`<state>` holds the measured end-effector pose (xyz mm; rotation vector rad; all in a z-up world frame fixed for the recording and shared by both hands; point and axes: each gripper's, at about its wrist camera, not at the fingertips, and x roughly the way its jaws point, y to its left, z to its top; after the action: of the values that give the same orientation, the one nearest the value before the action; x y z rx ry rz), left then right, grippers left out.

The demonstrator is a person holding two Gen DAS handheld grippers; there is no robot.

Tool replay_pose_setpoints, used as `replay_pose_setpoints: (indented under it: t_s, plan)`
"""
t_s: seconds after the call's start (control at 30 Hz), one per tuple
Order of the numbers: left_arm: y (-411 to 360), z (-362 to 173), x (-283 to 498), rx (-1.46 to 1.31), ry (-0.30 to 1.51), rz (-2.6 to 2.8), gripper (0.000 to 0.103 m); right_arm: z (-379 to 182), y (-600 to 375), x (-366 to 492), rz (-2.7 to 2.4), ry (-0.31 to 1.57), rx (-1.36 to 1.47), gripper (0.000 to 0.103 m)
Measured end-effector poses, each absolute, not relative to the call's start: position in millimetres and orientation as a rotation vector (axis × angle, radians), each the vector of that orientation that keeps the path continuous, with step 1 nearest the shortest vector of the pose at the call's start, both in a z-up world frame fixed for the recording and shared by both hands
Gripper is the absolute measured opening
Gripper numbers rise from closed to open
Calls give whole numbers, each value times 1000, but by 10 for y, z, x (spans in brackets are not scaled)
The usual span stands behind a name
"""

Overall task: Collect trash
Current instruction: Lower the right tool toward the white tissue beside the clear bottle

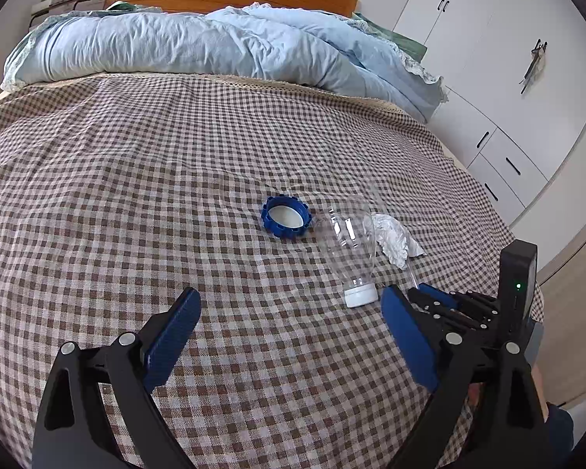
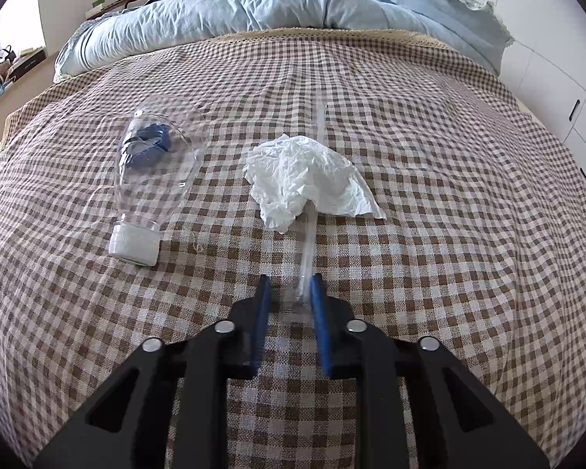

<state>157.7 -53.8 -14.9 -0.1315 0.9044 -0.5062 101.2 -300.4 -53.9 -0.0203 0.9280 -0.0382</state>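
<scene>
Bed under a brown-checked cover, blue duvet bunched at the headboard end; the trash lies loose in one cluster on the cover, all within easy reach of both tools, presumably so it can be picked off piece by piece.

Left gripper: fingers spread wide, nothing between them; it hangs over bare cover, short of the bottle top. Right gripper: fingers drawn nearly together around the near end of a clear plastic tube; whether the pads already press it, cannot tell.

Trash, large to small: clear cut-off bottle top with white cap, lying on its side; crumpled white tissue draped over the tube's middle, likely to drag if the tube lifts; blue toothed ring with white centre, just beyond the bottle; the tube itself, thin, transparent, hard to see on checks.
</scene>
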Motion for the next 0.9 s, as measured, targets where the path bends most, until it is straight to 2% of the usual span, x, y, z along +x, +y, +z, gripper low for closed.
replay_pose_setpoints:
  t_s: [0.27,0.37,0.5,0.57,0.63,0.83,0.87,0.9]
  plan:
    - [-823,-260,1499,-60,924,-536,90,236,-3227,345,-85,773,-148,6]
    - [-1026,-311,1448,-39,926,-565,90,358,-3317,166,-158,741,-246,6]
    - [-1317,-345,1461,-38,910,-578,89,440,-3412,-86,-125,745,-230,6]
    - [-1504,-431,1500,-10,941,-582,84,434,-3417,-191,-125,747,-231,6]
    - [-1711,-604,1524,68,1009,-558,73,433,-3436,-316,-112,744,-214,6]
    - [-1897,-858,1590,137,1004,-403,71,365,-3433,-524,-93,757,-205,6]
    - [-1881,-849,1592,125,993,-396,68,338,-3453,-550,-94,762,-192,6]
    - [-1877,-843,1599,113,984,-392,57,304,-3468,-581,-95,767,-179,6]
